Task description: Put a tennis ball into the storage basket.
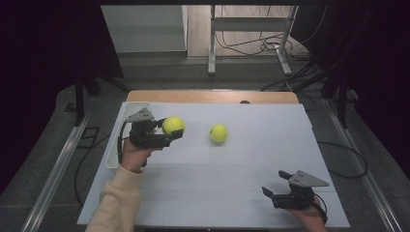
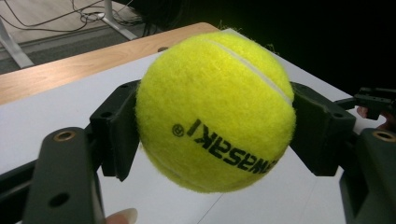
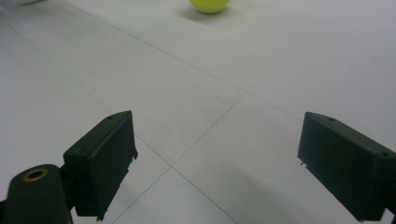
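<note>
On the left side of the white worktop, the left tool is clamped on a yellow tennis ball. This ball is held above the worktop surface, just beside a white tray that stands at the left edge. From the left gripper view, the ball sits between the two black pads, which press on both of its sides, and black letters are printed on it upside down. A second tennis ball lies on the worktop near the middle, apart from the held one. Near the front right corner, the right tool rests low over the worktop, its jaws stand wide apart and nothing is between them. From the right gripper view, the second ball is far ahead at the top edge.
</note>
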`<state>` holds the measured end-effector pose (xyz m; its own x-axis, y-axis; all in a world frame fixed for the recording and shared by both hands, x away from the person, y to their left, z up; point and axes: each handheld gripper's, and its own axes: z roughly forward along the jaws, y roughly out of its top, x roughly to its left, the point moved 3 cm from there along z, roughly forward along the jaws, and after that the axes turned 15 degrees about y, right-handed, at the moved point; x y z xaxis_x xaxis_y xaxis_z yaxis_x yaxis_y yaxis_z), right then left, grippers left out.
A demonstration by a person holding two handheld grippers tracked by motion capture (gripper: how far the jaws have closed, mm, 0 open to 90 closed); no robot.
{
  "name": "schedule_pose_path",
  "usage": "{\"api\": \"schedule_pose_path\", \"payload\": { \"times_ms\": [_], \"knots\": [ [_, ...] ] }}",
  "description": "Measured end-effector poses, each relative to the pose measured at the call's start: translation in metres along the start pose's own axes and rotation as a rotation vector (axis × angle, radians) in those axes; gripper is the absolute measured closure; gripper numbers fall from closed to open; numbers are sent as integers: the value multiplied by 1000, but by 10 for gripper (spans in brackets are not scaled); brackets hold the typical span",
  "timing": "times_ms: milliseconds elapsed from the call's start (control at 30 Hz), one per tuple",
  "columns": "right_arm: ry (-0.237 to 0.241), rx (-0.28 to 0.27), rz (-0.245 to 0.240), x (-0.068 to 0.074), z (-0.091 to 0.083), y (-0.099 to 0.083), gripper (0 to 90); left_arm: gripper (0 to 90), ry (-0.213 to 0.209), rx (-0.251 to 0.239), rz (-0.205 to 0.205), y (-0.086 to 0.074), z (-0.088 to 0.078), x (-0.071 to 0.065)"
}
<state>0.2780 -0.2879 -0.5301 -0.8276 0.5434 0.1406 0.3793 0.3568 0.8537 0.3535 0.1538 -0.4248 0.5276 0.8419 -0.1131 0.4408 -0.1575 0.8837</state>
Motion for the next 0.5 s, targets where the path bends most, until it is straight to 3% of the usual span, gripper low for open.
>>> {"api": "schedule_pose_path", "payload": {
  "times_ms": [500],
  "knots": [
    [-2, -2, 2, 0, 0, 0, 116, 265, 27, -13, -24, 0, -8, 12]
  ]
}}
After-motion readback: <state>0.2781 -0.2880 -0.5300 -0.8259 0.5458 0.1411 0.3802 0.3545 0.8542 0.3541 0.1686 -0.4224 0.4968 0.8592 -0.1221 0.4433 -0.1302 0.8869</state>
